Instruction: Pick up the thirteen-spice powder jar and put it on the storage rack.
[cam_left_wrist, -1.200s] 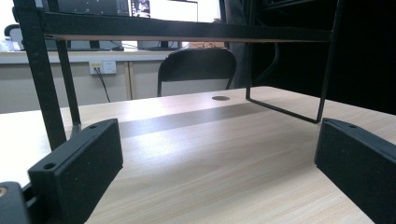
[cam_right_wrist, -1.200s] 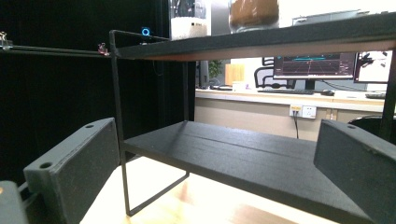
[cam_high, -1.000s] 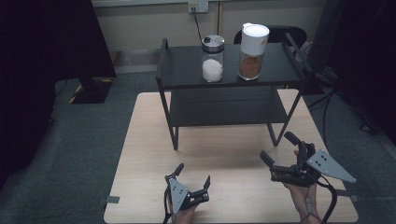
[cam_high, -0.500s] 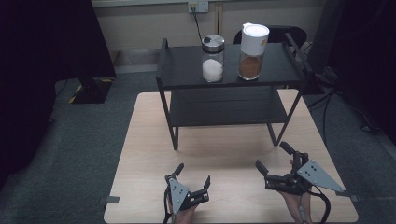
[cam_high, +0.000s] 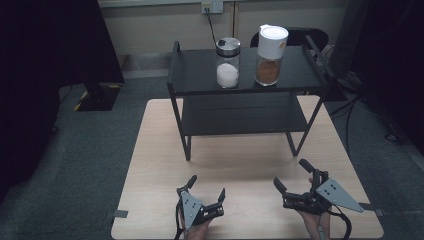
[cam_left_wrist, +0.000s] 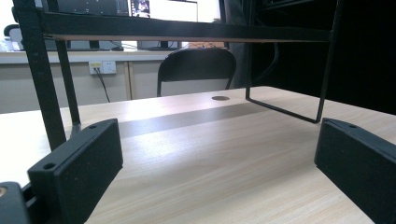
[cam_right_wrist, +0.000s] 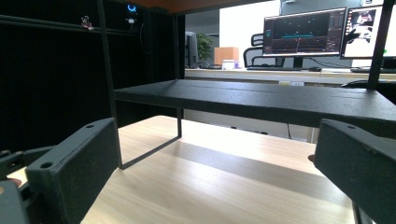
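A black two-tier metal rack stands at the far half of the wooden table. On its top shelf sit a glass jar of white powder with a silver lid and a jar of brown powder with a white lid. My left gripper rests low at the near edge, open and holding nothing. To its right, my right gripper is also open and holds nothing. Both point toward the rack; the lower shelf and rack leg appear beyond the jaws.
Bare wood lies between the grippers and the rack. A dark chair stands behind the table, with a wall socket above it. Monitors sit on a desk farther off. Grey carpet surrounds the table.
My right gripper has drawn back toward the near edge and dropped lower. The left gripper has stayed where it was.
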